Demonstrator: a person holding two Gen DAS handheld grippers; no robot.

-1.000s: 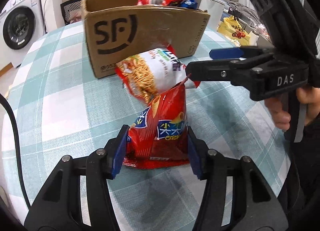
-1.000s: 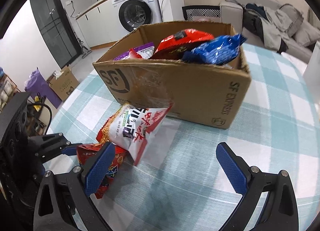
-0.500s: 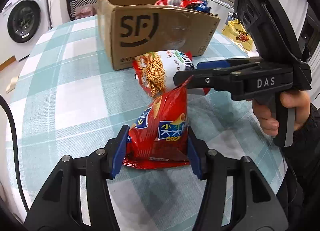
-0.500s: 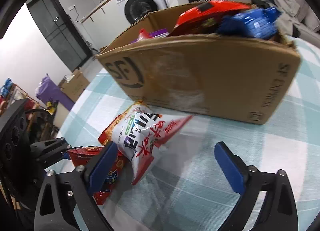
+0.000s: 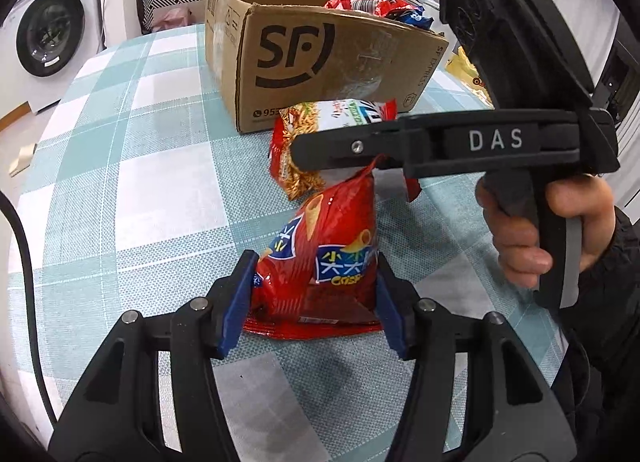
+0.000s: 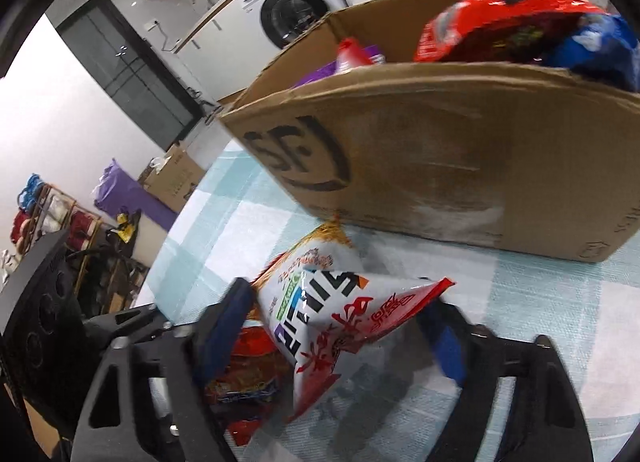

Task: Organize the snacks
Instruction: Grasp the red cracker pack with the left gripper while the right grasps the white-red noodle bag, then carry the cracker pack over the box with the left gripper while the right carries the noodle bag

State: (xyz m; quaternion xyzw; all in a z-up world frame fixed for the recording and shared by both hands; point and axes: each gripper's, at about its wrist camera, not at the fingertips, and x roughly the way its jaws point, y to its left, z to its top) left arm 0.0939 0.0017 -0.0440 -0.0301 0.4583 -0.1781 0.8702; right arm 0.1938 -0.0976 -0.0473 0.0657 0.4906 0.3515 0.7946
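Snacks: the red chip bag (image 5: 320, 262) stands on the checked tablecloth (image 5: 120, 182) near the camera, squeezed between the pads of the left gripper (image 5: 316, 298). The white noodle pack (image 6: 320, 310) lies just behind it, touching it, near the foot of the cardboard box (image 5: 320, 62), which already holds other packets. The right gripper (image 6: 340, 334) is closing its jaws around the noodle pack, though pad contact is too blurred to tell. For a clean pick it should probably bite the pack's puffy middle rather than the thin sealed edge, and lift clear of the box wall before dropping it in.
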